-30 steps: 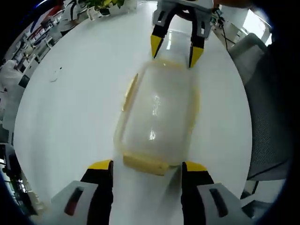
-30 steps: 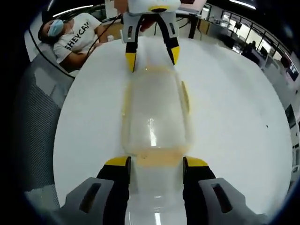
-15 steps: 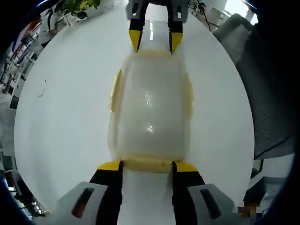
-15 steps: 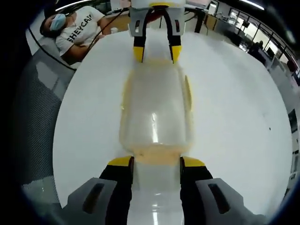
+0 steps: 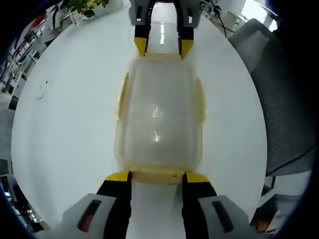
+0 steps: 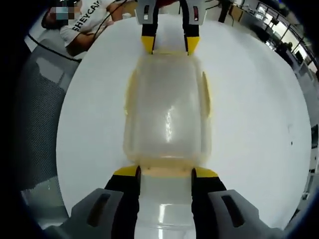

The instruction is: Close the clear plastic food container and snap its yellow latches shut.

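Left gripper view has the clear container (image 5: pixel 158 112) lying lidded on the white worktop (image 5: pixel 65 124), a half-open tool (image 5: pixel 155 175) at each short-end yellow latch (image 5: pixel 157 175); light, slick, springy plastic, so press latches, not walls.

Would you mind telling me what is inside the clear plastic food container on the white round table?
Through the clear plastic food container, only the white round table and glare show; it looks empty. The yellow latches along its edges hide the rim beneath them.
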Demonstrator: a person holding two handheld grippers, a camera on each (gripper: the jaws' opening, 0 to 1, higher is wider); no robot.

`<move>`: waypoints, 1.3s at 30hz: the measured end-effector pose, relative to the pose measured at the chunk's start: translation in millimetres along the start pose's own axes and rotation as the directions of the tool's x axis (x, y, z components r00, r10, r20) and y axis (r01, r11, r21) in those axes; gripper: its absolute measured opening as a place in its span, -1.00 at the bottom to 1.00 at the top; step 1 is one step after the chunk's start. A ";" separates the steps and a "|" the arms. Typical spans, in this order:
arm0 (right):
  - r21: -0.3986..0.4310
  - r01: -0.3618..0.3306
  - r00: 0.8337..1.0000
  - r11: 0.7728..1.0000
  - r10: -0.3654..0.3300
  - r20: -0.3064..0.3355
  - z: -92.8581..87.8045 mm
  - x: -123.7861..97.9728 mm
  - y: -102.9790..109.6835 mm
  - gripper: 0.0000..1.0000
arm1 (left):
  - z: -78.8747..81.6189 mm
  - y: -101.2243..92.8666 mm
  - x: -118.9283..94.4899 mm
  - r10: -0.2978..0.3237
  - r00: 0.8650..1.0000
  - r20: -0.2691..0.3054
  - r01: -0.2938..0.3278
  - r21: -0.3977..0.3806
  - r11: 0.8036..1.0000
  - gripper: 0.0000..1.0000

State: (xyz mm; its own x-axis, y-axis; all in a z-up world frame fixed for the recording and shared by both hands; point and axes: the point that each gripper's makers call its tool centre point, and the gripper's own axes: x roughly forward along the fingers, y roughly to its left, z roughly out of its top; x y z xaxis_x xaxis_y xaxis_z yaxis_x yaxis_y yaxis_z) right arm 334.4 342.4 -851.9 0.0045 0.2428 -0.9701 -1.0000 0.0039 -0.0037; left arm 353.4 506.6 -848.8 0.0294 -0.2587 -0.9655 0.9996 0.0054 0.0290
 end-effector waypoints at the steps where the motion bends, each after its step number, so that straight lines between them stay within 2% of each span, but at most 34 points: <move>1: 0.015 -0.003 1.000 1.000 0.003 -0.002 0.7 0.1 1.5 -0.23 | 0.1 0.0 -0.1 0.000 1.000 0.003 0.000 -0.003 1.000 -0.32; 5: -0.042 -0.014 1.000 0.999 0.014 -0.002 -0.1 0.2 0.6 -0.20 | 1.2 -0.5 -0.1 0.001 1.000 0.015 -0.001 -0.007 1.000 -0.30; 13: -0.044 -0.018 0.998 0.999 0.016 -0.053 -0.2 1.6 -0.9 -0.18 | 2.4 -3.7 1.7 0.003 1.000 -0.016 -0.003 -0.012 1.000 -0.21; 14: -0.046 -0.019 0.999 0.999 0.016 -0.046 -0.5 1.1 -2.2 -0.20 | 2.2 -4.2 1.4 0.004 1.000 -0.013 -0.004 -0.015 1.000 -0.21; 18: -0.035 -0.009 0.998 0.999 0.011 0.064 -0.2 -0.5 -2.6 -0.24 | 1.8 -9.2 -0.1 0.006 1.000 -0.001 -0.006 -0.026 1.000 -0.31; 19: -0.063 -0.006 0.995 0.998 0.012 0.099 3.7 -2.2 -2.2 -0.25 | 1.5 -9.6 -0.5 0.012 1.000 0.006 -0.012 -0.030 0.999 -0.33; 20: -0.037 -0.007 0.996 0.999 0.010 0.093 0.9 -3.8 -1.1 -0.25 | 1.1 -10.2 -0.6 0.013 1.000 0.022 -0.013 -0.034 0.999 -0.33; 22: -0.044 -0.008 0.995 0.999 0.013 0.102 1.6 -2.0 -1.3 -0.26 | 1.7 -10.4 -0.9 0.015 0.999 0.035 -0.014 -0.048 0.999 -0.34; 27: -0.063 -0.017 0.994 0.998 0.024 0.108 3.2 -2.5 -0.9 -0.26 | 2.9 -14.8 -1.7 0.035 0.999 0.019 -0.034 -0.052 0.998 -0.34; 39: -0.019 -0.039 0.992 0.999 0.041 0.120 -1.5 -8.0 2.8 -0.27 | 8.8 -11.5 -10.6 0.028 0.999 0.030 -0.027 -0.032 0.999 -0.34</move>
State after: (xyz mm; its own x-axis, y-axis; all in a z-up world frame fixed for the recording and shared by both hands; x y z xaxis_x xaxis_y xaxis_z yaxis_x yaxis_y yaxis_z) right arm 331.6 339.1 -844.6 -0.0362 0.3570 -0.9334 -0.9993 -0.0244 0.0294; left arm 341.5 500.8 -836.6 0.0575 -0.2870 -0.9562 0.9979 0.0438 0.0469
